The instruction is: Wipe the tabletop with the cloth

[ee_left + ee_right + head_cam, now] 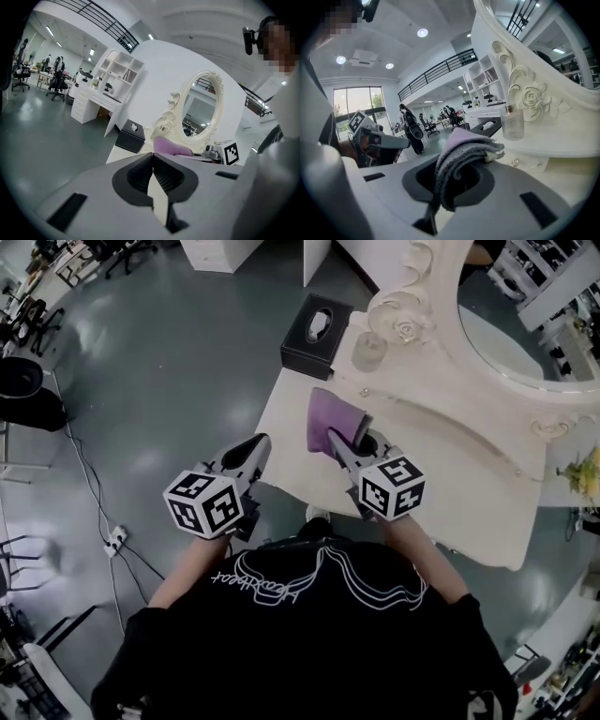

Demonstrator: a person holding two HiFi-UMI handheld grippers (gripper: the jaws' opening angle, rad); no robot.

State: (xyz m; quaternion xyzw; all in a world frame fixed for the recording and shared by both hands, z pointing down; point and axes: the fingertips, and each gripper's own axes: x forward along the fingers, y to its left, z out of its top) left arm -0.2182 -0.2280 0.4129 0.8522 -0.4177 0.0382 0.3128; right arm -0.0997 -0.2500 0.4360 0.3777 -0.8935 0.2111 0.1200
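Your right tongs [337,441] are clamped on the cloth [328,415], a purple and grey bundle that bulges up out of the jaws in the right gripper view. It sits over the near left part of the surface [450,465], though neither view lets you tell whether it touches yet. Your left tongs [153,155] are pressed together with nothing between them, hanging off the near edge beside the surface and taking no part. No wiping looks done so far, so the risks are all ahead. The cloth is bunched rather than spread; if you drag it like that, the jaw tips may scrape the surface instead of the fabric, or the fold may work loose under friction. The glass bottle [513,123] stands near the mirror frame [529,101], and a wide stroke toward it could tip it. A few small trinkets [515,162] lie just beyond the cloth, and a sweep would likely push them off. The black tissue box [317,330] at the far left corner overhangs the edge and could be nudged over.
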